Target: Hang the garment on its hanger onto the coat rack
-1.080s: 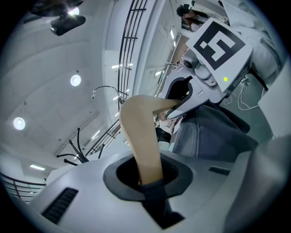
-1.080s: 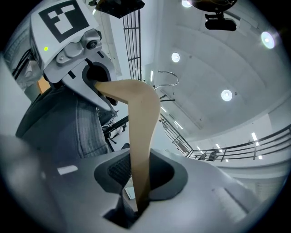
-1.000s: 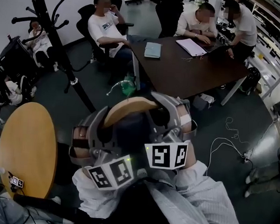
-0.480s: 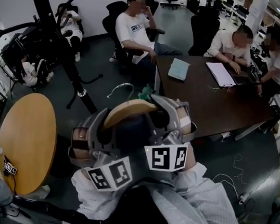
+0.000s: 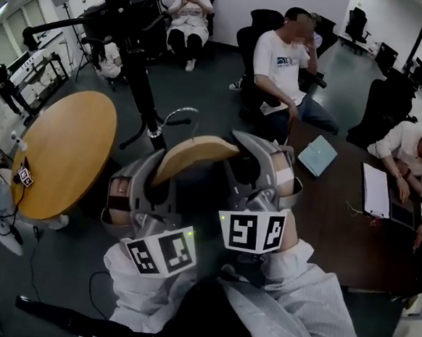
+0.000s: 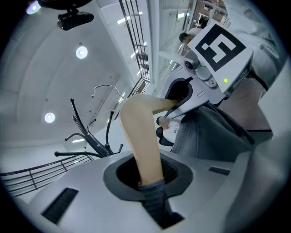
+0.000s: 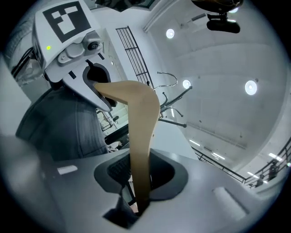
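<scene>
The left hand-held gripper (image 6: 148, 184) grips the wooden hanger (image 6: 138, 136).

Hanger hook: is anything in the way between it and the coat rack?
Nothing visible does. No object shows between the hook of the hanger and the coat rack. The round table sits off to the left of that path.

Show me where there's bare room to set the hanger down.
The round wooden table, left of the coat rack, is mostly bare; marker cubes sit at its left rim. The dark table on the right is busier: notebook, papers, people working.
</scene>
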Demonstrator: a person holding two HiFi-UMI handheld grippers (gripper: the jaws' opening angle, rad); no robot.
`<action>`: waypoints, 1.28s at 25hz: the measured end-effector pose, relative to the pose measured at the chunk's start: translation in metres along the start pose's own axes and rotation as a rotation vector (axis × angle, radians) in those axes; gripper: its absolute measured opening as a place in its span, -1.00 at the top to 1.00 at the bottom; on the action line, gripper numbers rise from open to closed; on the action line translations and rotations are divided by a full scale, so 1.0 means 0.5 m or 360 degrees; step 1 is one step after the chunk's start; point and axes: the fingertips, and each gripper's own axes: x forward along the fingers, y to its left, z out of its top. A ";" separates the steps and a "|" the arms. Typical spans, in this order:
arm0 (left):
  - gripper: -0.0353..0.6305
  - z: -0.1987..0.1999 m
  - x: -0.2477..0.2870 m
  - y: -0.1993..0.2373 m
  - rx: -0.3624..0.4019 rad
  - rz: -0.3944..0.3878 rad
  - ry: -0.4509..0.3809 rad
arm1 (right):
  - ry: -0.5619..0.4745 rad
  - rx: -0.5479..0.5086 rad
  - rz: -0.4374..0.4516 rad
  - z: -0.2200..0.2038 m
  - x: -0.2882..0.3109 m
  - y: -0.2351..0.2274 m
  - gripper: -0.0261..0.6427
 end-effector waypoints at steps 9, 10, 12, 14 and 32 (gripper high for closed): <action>0.75 -0.048 0.095 0.064 0.0050 0.0140 0.0246 | -0.0234 0.0091 0.0128 0.003 0.154 -0.011 0.67; 0.75 -0.058 0.107 0.075 0.0052 0.0146 0.0250 | -0.0243 0.0094 0.0131 0.006 0.173 -0.010 0.67; 0.75 -0.080 0.132 0.093 0.0049 0.0149 0.0253 | -0.0250 0.0092 0.0137 0.013 0.212 -0.007 0.67; 0.75 -0.108 0.154 0.110 0.0037 0.0144 0.0255 | -0.0253 0.0084 0.0144 0.020 0.249 0.003 0.67; 0.75 -0.266 0.308 0.173 -0.0068 0.0042 0.0214 | -0.0167 0.0055 0.0220 0.025 0.464 0.058 0.66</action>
